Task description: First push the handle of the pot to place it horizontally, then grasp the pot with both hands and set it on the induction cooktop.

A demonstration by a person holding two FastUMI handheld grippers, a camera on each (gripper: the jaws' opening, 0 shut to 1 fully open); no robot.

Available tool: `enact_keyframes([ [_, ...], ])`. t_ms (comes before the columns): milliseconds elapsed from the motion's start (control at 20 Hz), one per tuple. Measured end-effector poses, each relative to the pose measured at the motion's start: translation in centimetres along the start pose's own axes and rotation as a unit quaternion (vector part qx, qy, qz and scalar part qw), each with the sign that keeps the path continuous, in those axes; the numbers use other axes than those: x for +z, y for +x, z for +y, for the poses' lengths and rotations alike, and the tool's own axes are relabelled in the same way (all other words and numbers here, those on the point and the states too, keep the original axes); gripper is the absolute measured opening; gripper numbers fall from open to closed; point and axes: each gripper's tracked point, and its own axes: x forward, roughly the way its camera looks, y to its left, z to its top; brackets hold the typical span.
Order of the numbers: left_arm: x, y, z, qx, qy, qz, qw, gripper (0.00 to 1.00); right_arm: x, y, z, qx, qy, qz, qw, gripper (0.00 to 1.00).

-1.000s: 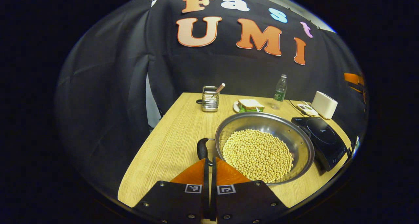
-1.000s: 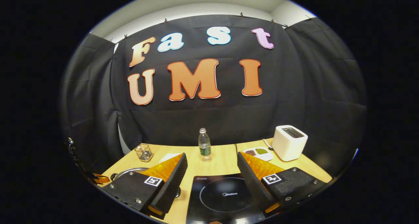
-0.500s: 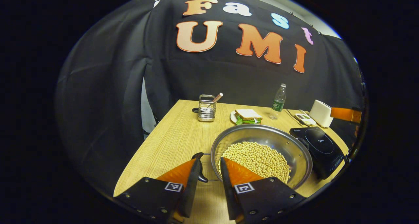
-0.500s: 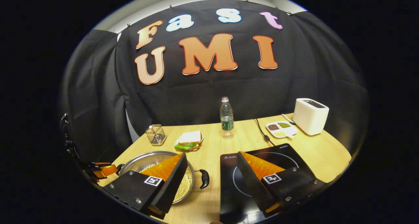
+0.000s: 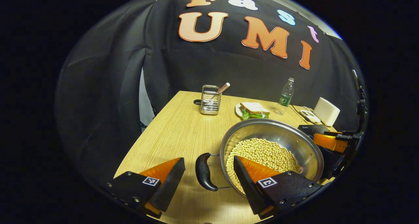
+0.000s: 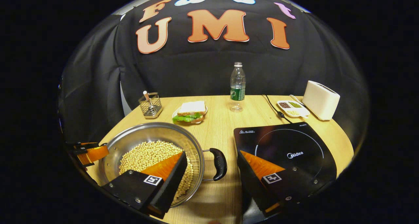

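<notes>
Pot (image 6: 154,135) of beans (image 6: 147,155) on table (image 5: 176,126), just left of cooktop (image 6: 288,152), not on it. Black side handles lying flat: left handle (image 5: 203,171) between fingers of left gripper (image 5: 209,171), right handle (image 6: 218,163) between fingers of right gripper (image 6: 212,165). Both grippers spread wide, gripping nothing, neither finger touching a handle. In each view, one finger over the pot's rim and beans, the other outside: over bare table on the left, over cooktop edge on the right. At the back of table: wire holder (image 6: 150,104), sandwich (image 6: 190,111) on plate, bottle (image 6: 237,86), small tray (image 6: 292,108), toaster (image 6: 320,99). Cord (image 6: 273,108) running back from cooktop.
</notes>
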Motion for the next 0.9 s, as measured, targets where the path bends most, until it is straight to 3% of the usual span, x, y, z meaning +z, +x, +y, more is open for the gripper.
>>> enact_keyframes([
  [400,-1.0,2.9,0.5,-0.009,0.002,0.017,1.0,0.93,-1.5,2.7,-0.3,-0.022,0.008,0.032,0.999,0.96],
  [500,-1.7,3.2,0.8,-0.004,0.011,0.033,0.999,0.92,-1.6,2.9,-0.1,-0.017,0.012,0.038,0.999,0.92],
  [600,-1.5,3.3,-0.4,-0.028,0.01,0.031,0.999,0.93,-1.7,3.2,0.4,-0.01,0.014,0.042,0.999,0.87],
  [700,-1.7,3.3,-0.9,-0.032,0.013,0.039,0.999,0.8,-1.7,3.2,0.2,-0.012,0.012,0.042,0.999,0.72],
  [750,-2.0,3.1,-0.9,-0.028,0.015,0.049,0.998,0.63,-1.9,3.5,0.3,-0.01,0.009,0.041,0.999,0.71],
  [900,-3.3,2.9,-0.9,-0.014,-0.021,0.099,0.995,0.64,-1.8,3.4,0.4,-0.001,0.009,0.042,0.999,0.63],
])
